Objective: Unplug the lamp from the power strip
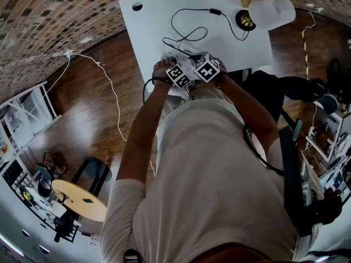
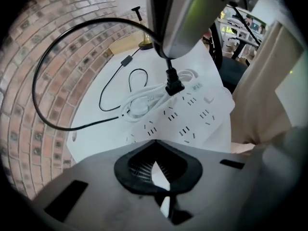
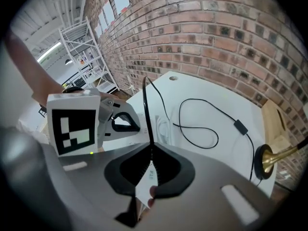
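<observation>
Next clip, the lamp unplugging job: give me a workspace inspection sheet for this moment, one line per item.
Surface: white table.
Job's things: lamp at the far right corner; white power strip at the near edge; black plug at a strip socket.
Clutter: nothing seen.
Grippers: left gripper shut, over the strip; right gripper shut on the lamp cord just above the plug.
Cables: lamp cord loops across the table; the strip's white cord lies coiled beside the plug.
Surroundings: brick wall, wood floor, metal shelving.
</observation>
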Demonstrator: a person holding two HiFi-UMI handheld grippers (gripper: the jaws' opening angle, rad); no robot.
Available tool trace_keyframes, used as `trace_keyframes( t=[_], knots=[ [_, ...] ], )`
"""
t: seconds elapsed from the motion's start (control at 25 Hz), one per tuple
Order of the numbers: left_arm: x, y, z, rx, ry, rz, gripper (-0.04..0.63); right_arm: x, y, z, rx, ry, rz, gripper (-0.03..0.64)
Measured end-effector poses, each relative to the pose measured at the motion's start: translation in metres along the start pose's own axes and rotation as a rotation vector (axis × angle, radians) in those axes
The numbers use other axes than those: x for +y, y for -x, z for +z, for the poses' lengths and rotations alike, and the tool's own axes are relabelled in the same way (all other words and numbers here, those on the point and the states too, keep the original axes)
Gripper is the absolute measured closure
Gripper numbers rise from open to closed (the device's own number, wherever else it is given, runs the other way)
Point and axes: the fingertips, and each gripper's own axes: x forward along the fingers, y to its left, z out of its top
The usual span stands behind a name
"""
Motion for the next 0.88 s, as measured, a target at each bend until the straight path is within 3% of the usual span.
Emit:
trace_keyframes(
  t=[0.12, 0.32, 0.44, 0.56, 0.72, 0.88],
  knots=[
    [0.008, 0.01, 0.006, -0.059, 0.09, -0.022, 0.591, -0.007, 0.003, 0.001, -0.007, 0.002, -0.015, 0.603],
    [0.018, 0.044, 0.015, -0.204, 0.328, -0.05, 0.591, -0.015, 0.006, 0.001, -0.011, 0.0, -0.035, 0.601],
    [0.016, 0.066, 0.013, -0.275, 0.446, -0.105, 0.591, -0.02, 0.006, -0.001, -0.006, 0.004, -0.047, 0.601],
    [0.014, 0.085, 0.004, -0.32, 0.59, -0.165, 0.591, -0.025, 0.005, -0.003, 0.013, 0.023, -0.064, 0.601],
    [0.016, 0.105, -0.007, -0.373, 0.769, -0.188, 0.591, -0.032, 0.006, -0.006, 0.015, 0.036, -0.072, 0.601],
    [0.015, 0.11, -0.021, -0.37, 0.866, -0.178, 0.591, -0.041, 0.005, -0.008, 0.022, 0.038, -0.084, 0.601]
  ],
)
